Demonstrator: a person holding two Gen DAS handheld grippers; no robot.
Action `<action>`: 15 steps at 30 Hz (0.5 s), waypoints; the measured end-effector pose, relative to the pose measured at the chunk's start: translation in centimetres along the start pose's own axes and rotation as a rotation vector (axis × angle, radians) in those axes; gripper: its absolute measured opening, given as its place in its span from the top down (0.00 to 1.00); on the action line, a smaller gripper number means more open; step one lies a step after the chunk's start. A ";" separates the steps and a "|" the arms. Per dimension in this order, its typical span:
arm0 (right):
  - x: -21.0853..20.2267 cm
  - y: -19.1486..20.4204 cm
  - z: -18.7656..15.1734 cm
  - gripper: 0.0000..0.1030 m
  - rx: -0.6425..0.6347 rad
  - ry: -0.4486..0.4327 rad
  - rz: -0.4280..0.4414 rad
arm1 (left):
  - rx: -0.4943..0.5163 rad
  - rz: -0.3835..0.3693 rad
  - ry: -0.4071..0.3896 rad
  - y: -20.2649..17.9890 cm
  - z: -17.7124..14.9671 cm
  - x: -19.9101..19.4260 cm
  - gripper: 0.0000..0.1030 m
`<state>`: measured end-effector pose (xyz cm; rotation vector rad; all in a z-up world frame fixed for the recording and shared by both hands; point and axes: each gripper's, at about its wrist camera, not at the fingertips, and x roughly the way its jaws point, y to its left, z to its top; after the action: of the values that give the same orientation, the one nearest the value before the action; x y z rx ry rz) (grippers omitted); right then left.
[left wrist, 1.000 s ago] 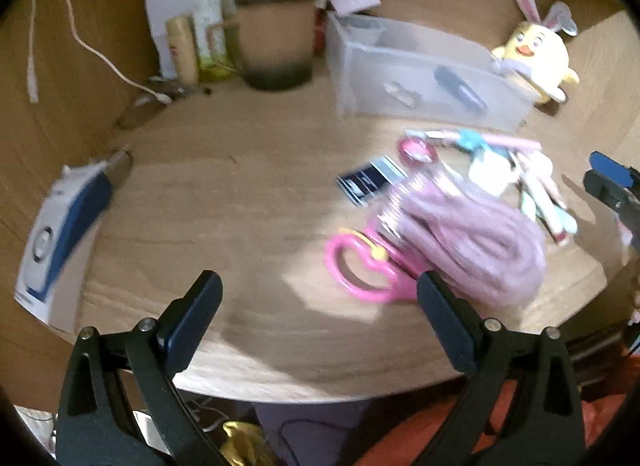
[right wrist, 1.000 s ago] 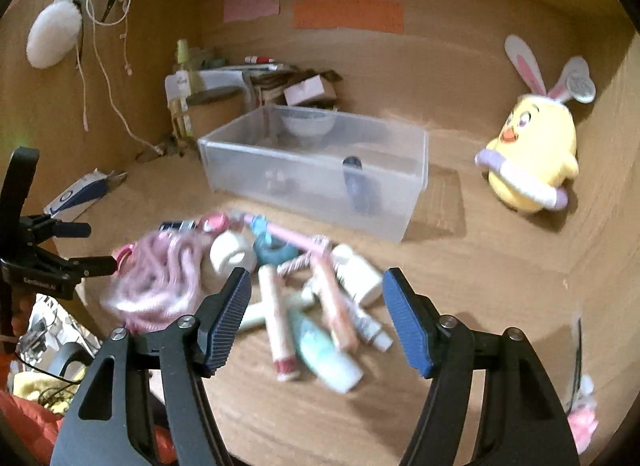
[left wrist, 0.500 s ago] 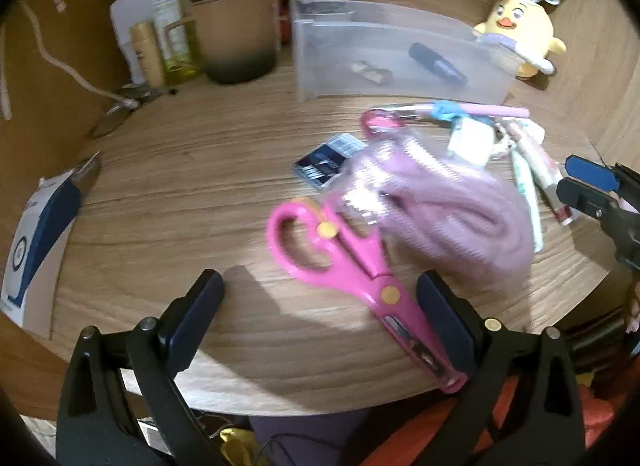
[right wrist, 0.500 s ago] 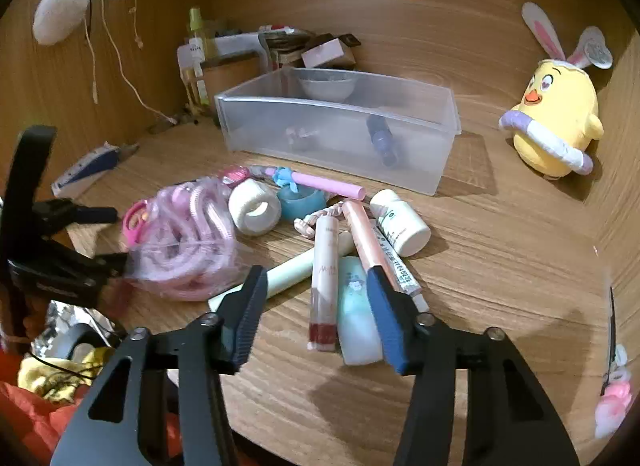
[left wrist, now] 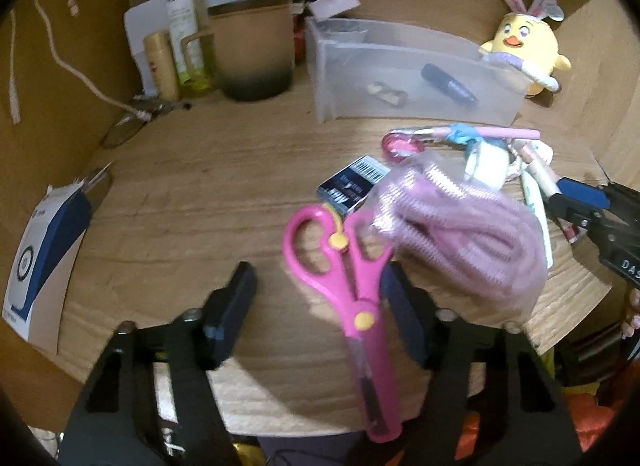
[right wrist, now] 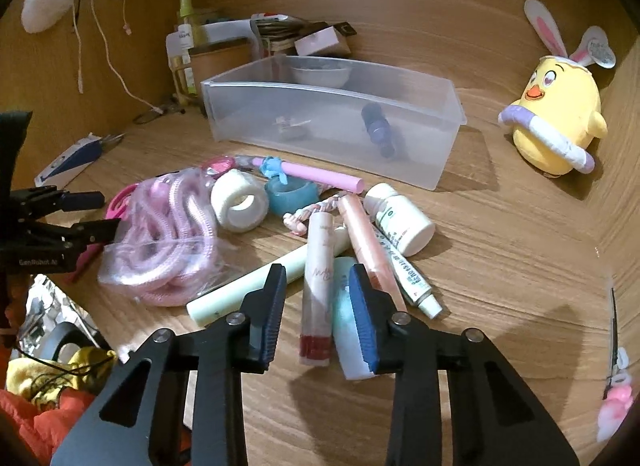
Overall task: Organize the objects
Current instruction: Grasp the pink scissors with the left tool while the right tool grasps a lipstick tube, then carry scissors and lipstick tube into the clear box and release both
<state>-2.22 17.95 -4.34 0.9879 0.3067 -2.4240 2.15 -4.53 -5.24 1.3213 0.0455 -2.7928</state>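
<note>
Pink scissors [left wrist: 348, 266] lie at the desk's front edge, handles away from me. My left gripper [left wrist: 320, 302] is open, its fingers on either side of the scissors' pivot. A bagged pink cord [left wrist: 460, 234] lies right of them. My right gripper [right wrist: 320, 306] is open, narrowly, over a pink-white tube [right wrist: 318, 278] and a pale blue tube [right wrist: 346, 326]. A clear plastic bin [right wrist: 332, 121] at the back holds a dark tube [right wrist: 378, 127] and a small clip.
Scattered around are a tape roll [right wrist: 240, 201], a blue ring [right wrist: 290, 195], a pink pen [right wrist: 320, 175], a white bottle [right wrist: 400, 217] and a barcode box [left wrist: 352, 187]. A mug [left wrist: 252, 53], bottles and a chick plush [right wrist: 556, 121] stand at the back. A blue-white box [left wrist: 44, 250] lies left.
My left gripper has moved forward and narrowed around the pink scissors. My right gripper has moved in over the tubes and narrowed its opening.
</note>
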 end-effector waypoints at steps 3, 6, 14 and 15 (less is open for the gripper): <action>0.4 0.3 0.2 0.79 -0.022 -0.007 -0.039 | 0.019 -0.001 -0.020 -0.5 0.0 0.0 0.58; 0.6 0.5 0.3 0.86 -0.033 -0.015 -0.043 | 0.016 -0.003 -0.031 -0.3 -0.2 -0.2 0.69; 0.1 0.4 0.6 0.87 -0.004 -0.047 -0.023 | -0.044 0.015 -0.055 1.8 -0.5 -1.4 1.00; -0.2 0.2 0.7 0.87 0.004 -0.056 -0.021 | -0.053 0.013 -0.060 2.1 -0.3 -1.7 1.00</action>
<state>-2.40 17.53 -3.68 0.9211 0.2946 -2.4672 3.57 -6.55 -4.16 1.2209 0.1064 -2.7980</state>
